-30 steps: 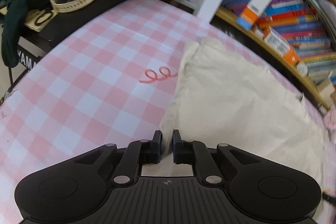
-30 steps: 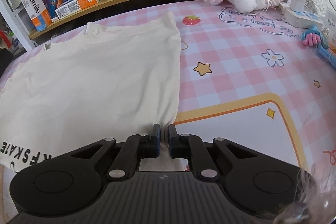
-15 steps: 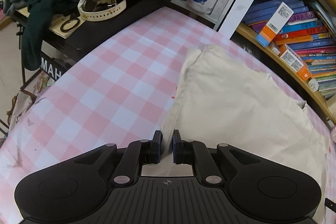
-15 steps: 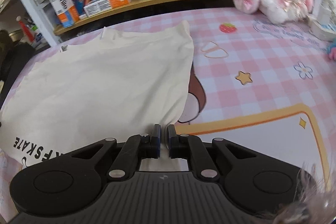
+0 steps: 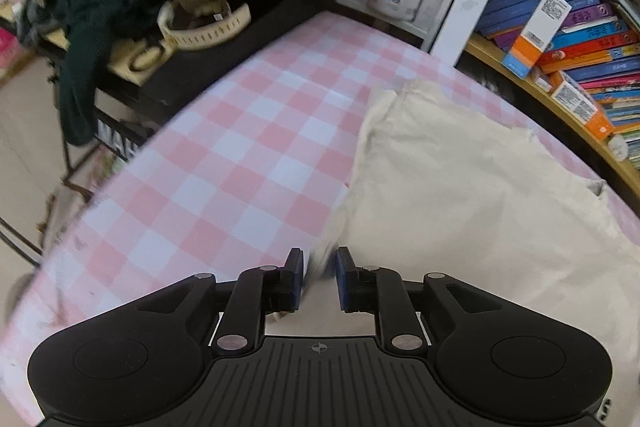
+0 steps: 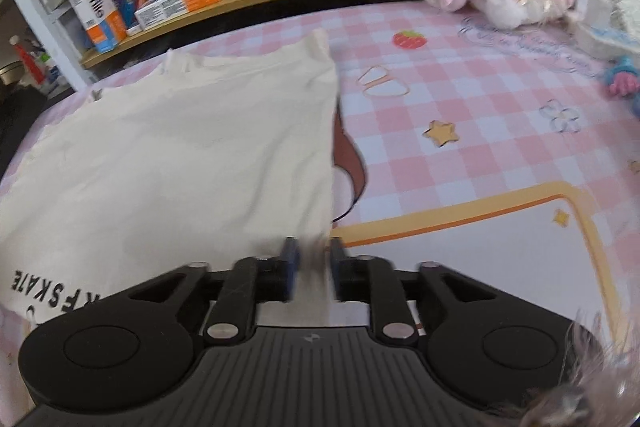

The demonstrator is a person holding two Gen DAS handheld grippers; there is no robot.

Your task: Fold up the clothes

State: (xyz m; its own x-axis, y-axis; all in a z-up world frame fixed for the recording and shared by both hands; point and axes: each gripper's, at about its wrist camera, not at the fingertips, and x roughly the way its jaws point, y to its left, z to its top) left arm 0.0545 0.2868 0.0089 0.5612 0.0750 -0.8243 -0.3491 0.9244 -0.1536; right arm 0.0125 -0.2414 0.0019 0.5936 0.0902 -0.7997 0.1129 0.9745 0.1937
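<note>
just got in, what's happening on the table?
A person is folding a cream T-shirt on the pink checked table with two hand-held grippers. The left hand-held gripper and right hand-held gripper sit at the shirt's near corners, jaws opening with fabric between them, letting go.

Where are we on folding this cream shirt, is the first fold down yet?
One fold looks done: the cream T-shirt lies doubled and flat on the pink checked table cover, with a straight edge on its right side. In hand: the left gripper and right gripper sit at its near corners, jaws opening, cloth between them. Left: it is still wide, so further folds likely remain.
</note>
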